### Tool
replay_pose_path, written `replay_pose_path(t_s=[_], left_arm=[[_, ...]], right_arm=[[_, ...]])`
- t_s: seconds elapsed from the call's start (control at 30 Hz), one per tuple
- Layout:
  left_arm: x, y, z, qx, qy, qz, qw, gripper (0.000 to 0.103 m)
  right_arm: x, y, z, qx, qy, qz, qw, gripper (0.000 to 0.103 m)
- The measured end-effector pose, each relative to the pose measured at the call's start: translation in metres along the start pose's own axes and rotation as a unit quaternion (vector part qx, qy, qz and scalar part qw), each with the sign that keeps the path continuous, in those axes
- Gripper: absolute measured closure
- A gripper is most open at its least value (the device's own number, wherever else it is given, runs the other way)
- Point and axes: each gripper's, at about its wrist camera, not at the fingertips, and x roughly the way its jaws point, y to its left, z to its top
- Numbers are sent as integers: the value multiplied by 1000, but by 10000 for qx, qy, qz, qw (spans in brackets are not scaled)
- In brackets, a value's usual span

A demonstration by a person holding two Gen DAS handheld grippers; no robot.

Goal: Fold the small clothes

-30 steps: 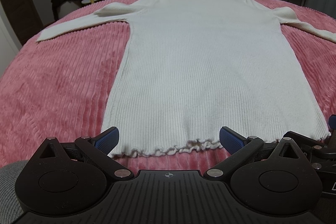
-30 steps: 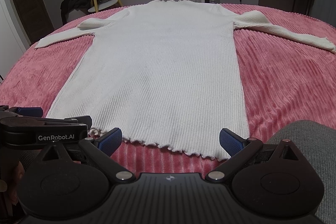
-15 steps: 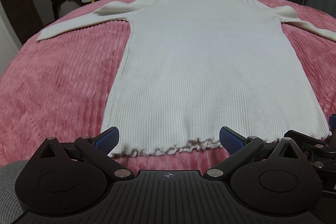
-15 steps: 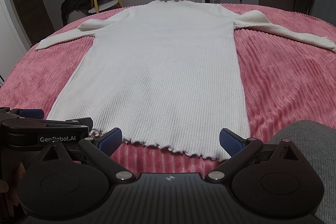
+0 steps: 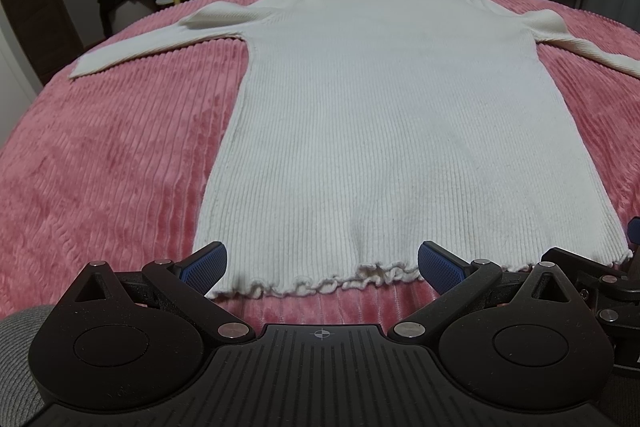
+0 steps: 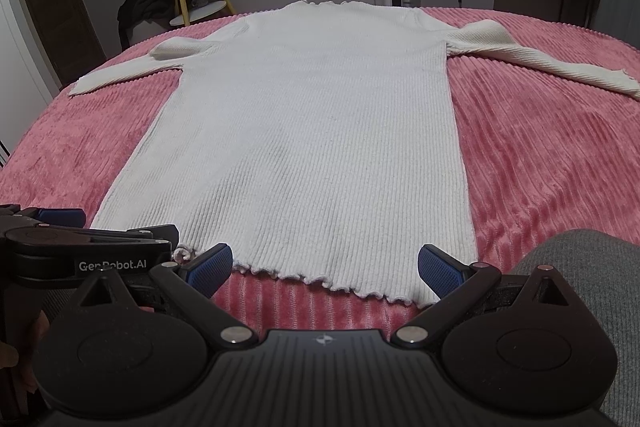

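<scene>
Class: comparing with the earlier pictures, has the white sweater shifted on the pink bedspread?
No. The sweater lies flat on the bedspread; its frilled hem and sleeves match the same ridges as before.

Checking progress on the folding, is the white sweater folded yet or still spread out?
Spread out. The white sweater lies flat on the pink bedspread, both sleeves stretched sideways, hem unfolded.

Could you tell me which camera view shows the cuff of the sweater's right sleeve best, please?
The right wrist view: the right sleeve of the sweater runs out fully to its cuff. In the left wrist view the same sleeve leaves the frame's edge before the cuff appears.
</scene>
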Motion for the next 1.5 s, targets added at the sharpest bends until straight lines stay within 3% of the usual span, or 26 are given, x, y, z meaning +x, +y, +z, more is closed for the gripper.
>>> replay_pose_path(t_s=[0.7, 1.13, 1.3, 1.4, 1.5], left_arm=[[-2, -1, 3, -41, 76, -8, 10000, 0], [5, -3, 14, -81, 347, -123, 9993, 0], [8, -12, 46, -46, 276, -319, 9991, 0], [16, -24, 80, -98, -7, -313, 9995, 0], [37, -39, 113, -152, -293, -295, 9990, 0]], right_arm=[[-1, 1, -1, -58, -200, 300, 9993, 4], [8, -11, 9, 216, -41, 903, 9957, 4], [2, -53, 45, 829, -432, 1040, 9902, 4], [4, -112, 72, 1556, -812, 707, 9819, 4], [23, -185, 91, 2383, -802, 426, 9669, 4]])
